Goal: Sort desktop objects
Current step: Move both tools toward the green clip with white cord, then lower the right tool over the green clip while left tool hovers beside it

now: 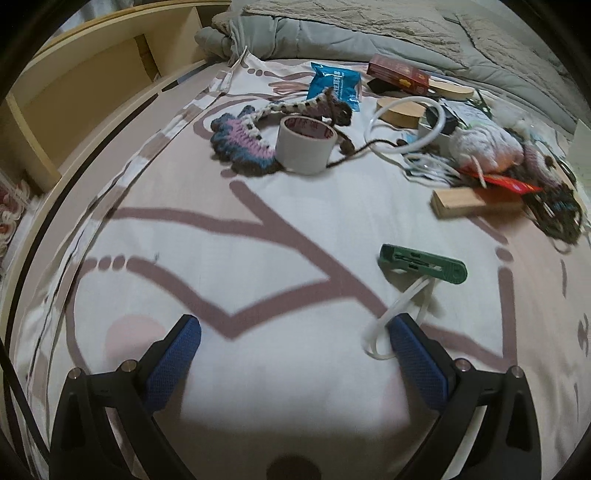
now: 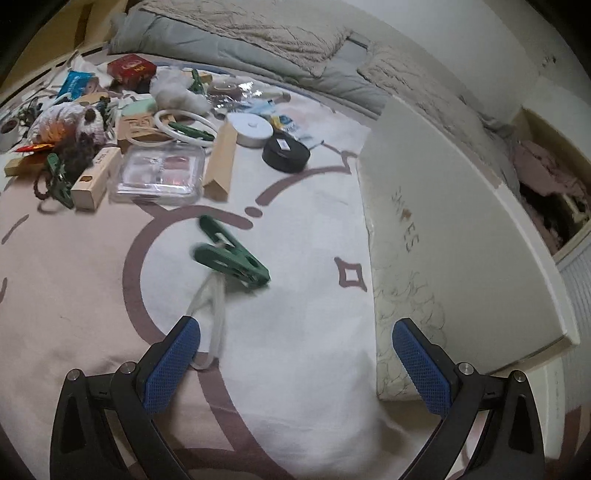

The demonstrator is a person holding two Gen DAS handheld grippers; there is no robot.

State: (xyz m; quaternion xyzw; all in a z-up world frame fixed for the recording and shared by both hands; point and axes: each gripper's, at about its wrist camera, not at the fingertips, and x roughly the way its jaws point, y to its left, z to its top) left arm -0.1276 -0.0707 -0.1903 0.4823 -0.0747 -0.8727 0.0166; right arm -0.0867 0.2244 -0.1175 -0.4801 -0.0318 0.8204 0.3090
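Observation:
A green clothes peg (image 1: pixel 423 263) with a white loop cord (image 1: pixel 391 325) lies alone on the patterned bed sheet (image 1: pixel 258 258), just ahead and right of my left gripper (image 1: pixel 295 332), which is open and empty. The cord's end touches its right finger. The same peg (image 2: pixel 231 254) lies ahead and left of my right gripper (image 2: pixel 295 332), also open and empty; its cord (image 2: pixel 212 317) runs to the left finger. A roll of tape (image 1: pixel 304 144), a crochet piece (image 1: pixel 240 142) and a clutter pile (image 2: pixel 122 125) lie farther back.
A large white box lid (image 2: pixel 454 229) stands at the right beside the right gripper. A grey quilt (image 1: pixel 369 33) is bunched along the far side. A wooden bed frame (image 1: pixel 74 92) runs along the left. Wooden blocks (image 2: pixel 221 162) and a clear plastic case (image 2: pixel 159 177) lie in the pile.

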